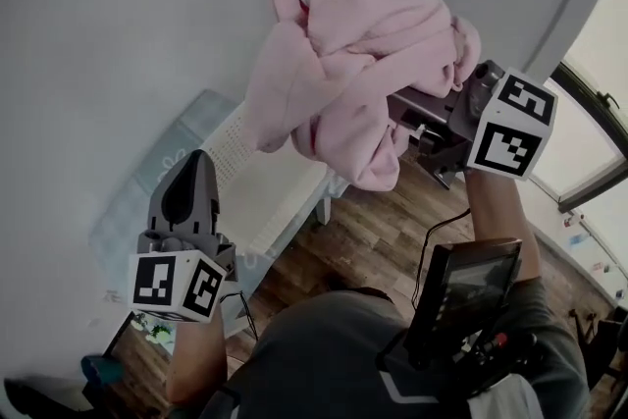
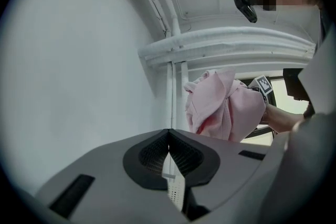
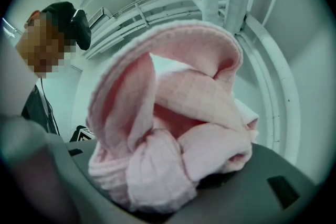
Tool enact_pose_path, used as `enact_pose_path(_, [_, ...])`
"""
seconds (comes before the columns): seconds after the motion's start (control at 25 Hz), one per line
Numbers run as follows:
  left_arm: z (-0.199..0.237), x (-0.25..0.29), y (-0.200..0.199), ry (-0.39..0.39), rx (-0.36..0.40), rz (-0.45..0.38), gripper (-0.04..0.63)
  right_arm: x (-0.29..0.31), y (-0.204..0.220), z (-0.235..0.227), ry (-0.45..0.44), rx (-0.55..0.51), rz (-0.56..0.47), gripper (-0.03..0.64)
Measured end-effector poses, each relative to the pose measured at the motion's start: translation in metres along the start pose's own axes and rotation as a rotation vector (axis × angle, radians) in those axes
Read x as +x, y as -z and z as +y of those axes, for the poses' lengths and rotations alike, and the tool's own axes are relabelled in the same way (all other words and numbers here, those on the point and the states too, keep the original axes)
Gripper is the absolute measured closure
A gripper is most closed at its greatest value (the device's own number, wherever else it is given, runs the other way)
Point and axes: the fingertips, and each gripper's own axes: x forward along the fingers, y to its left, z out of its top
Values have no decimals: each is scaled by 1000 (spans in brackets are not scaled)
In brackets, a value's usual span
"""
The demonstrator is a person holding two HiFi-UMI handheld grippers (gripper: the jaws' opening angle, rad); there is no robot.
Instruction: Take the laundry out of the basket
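A bunched pink cloth (image 1: 358, 54) hangs high in the head view, well above the white perforated laundry basket (image 1: 257, 186). My right gripper (image 1: 417, 118) is shut on the cloth from the right, with its fingertips buried in the fabric. In the right gripper view the pink cloth (image 3: 168, 134) fills the space between the jaws of the right gripper (image 3: 176, 189) and spills over them. My left gripper (image 1: 190, 174) points upward at the lower left, apart from the cloth, shut and holding nothing. In the left gripper view the left gripper (image 2: 169, 140) has its pads together, and the pink cloth (image 2: 223, 107) shows beyond.
The basket stands against a pale wall (image 1: 118, 34), on a wooden floor (image 1: 383, 231). A light blue mat (image 1: 162, 167) lies beside it. A dark device (image 1: 469, 294) hangs at the person's chest. White pipes (image 2: 173, 81) run up the wall and along the ceiling.
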Motion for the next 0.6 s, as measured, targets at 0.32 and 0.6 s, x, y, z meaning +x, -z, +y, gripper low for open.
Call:
enact_pose_path(0.32, [-27, 63, 27, 160, -36, 42, 586, -18, 41, -39, 240, -23, 66, 339])
enact_pose_path(0.6, [-60, 90, 58, 222, -39, 71, 586, -65, 92, -56, 440, -20, 89, 337])
